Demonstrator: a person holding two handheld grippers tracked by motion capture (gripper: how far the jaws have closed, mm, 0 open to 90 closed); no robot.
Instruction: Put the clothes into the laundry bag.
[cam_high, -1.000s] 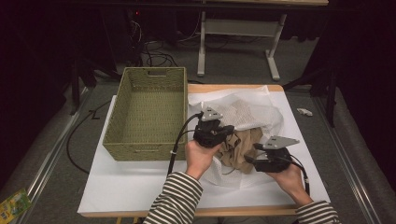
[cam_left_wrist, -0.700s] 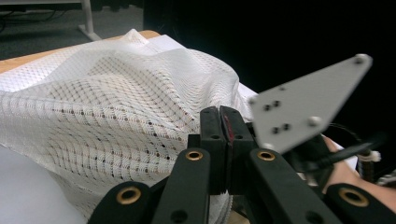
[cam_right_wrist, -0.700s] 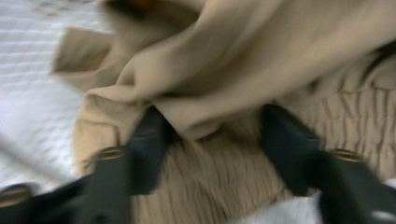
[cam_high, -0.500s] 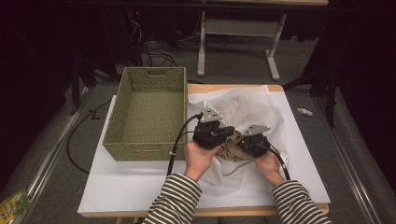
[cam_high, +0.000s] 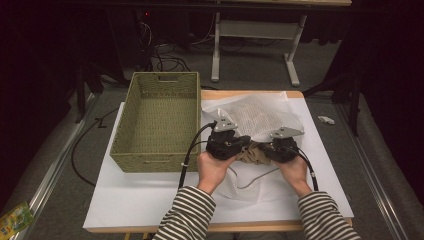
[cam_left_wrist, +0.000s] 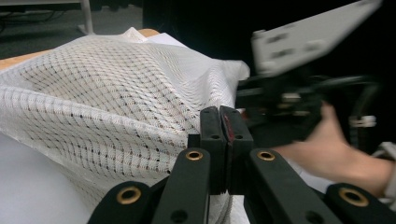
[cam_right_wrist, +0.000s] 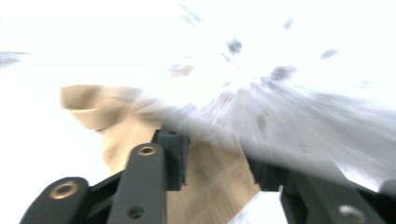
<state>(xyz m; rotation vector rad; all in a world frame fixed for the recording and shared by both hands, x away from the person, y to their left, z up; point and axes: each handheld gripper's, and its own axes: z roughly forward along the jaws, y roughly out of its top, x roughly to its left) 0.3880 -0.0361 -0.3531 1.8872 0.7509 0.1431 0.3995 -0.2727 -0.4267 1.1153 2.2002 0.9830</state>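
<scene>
A white mesh bag (cam_high: 260, 117) lies puffed up on the white table top (cam_high: 140, 200), with a crumpled tan cloth (cam_high: 254, 152) at its near edge. My left gripper (cam_high: 240, 144) is at the cloth's left side. In the left gripper view the left gripper (cam_left_wrist: 223, 116) is shut, pinching the mesh bag (cam_left_wrist: 116, 93). My right gripper (cam_high: 272, 150) is at the cloth's right side. Its jaws have just been opening. In the blurred right gripper view the right gripper (cam_right_wrist: 215, 163) stands apart, with the tan cloth (cam_right_wrist: 210, 177) lying between its jaws.
A woven green basket (cam_high: 150, 162) stands empty on the left half of the table, close to my left hand. A thin white cord (cam_high: 255, 177) trails from the bag toward the near edge. Dark floor, cables and desk legs lie beyond the table.
My right gripper has moved in from the lower right to the tan cloth, close to the left gripper. The left gripper has kept still.
</scene>
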